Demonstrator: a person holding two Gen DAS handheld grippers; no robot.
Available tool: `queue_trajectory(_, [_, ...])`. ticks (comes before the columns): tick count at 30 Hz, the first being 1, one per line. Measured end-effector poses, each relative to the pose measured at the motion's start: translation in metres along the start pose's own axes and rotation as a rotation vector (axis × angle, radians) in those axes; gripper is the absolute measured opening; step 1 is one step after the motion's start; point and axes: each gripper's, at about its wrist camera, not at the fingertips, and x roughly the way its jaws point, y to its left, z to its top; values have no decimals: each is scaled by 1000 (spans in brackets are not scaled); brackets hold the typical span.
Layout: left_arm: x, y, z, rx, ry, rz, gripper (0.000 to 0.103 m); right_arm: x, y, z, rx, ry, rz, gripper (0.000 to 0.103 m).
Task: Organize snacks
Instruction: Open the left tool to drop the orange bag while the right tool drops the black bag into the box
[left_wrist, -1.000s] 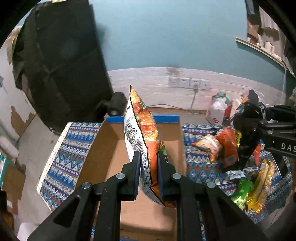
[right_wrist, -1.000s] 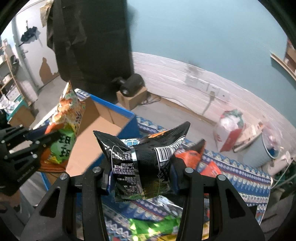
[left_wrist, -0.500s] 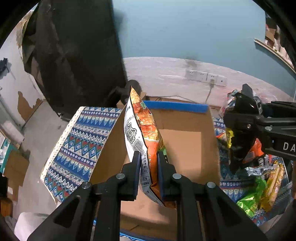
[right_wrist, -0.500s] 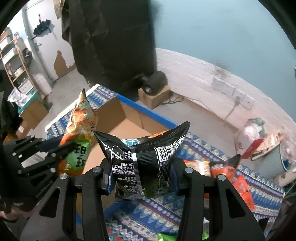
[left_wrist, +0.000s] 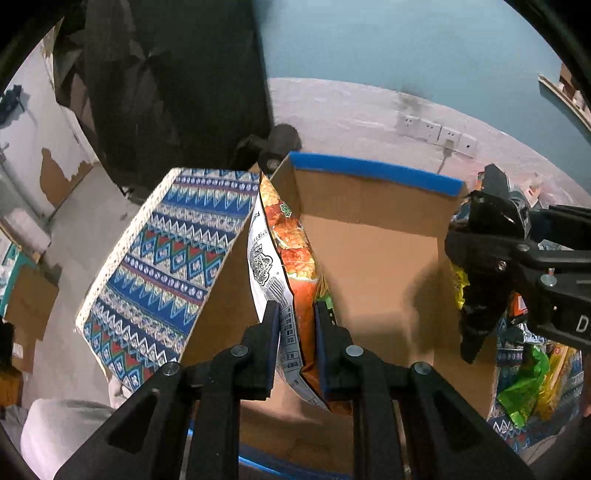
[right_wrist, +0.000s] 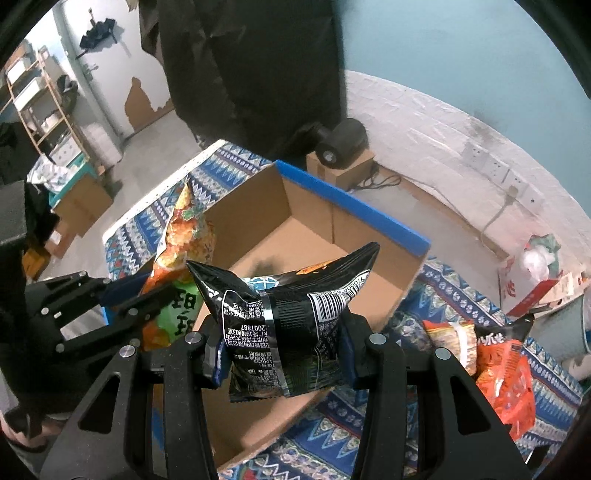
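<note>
Right wrist view: my left tongs (right_wrist: 147, 291) and right tongs (right_wrist: 282, 350) each clamp a snack bag over the empty cardboard box (right_wrist: 351, 210); other bags remain unsorted.

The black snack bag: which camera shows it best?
The right wrist view: the black snack bag fills the centre, barcode and print readable, clamped in the right gripper. The left wrist view shows it only side-on at the right edge, dark and mostly hidden behind that gripper.

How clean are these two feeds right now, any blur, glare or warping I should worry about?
Left wrist view: heavy fisheye bending, dark vignette corners, orange chip bag sharp, brown cardboard box carries soft shadows. Right wrist view: black foil snack bag shows mild glare, barcode readable, edges curved.
</note>
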Motion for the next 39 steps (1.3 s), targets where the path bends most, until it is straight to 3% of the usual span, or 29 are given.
queue_trajectory(2, [2,1,-1,-1,13,15,19,3,2,0,-2,4,0,45])
queue_trajectory(4, [2,2,-2,-1,22,41,33,5,1,1,-1,7,1,45])
queue_trajectory(5, [1,3,-2,-5,20,48,50,5,2,1,-2,6,-1,45])
queue_trajectory(6, [-1,5,-2,-12,10,48,57,5,3,1,-3,4,0,45])
queue_trajectory(11, [-12,12,0,-27,-23,53,66,5,9,5,-12,-5,17,44])
queue_trajectory(17, [-19,15,1,-20,-42,72,69,14,11,2,-8,27,18,45])
queue_trajectory(19, [-20,16,1,-19,-41,72,69,16,10,2,-7,38,21,48])
queue_trajectory(21, [-21,16,1,-18,-46,72,69,16,10,2,-4,39,19,61])
queue_trajectory(24, [-24,14,2,-14,-51,70,70,10,10,0,-4,24,11,69])
queue_trajectory(29, [-32,3,4,12,-86,54,75,-5,0,-2,20,-1,-6,73])
queue_trajectory(39, [-44,-44,8,95,-96,-36,76,-55,-45,-29,107,-25,-96,75])
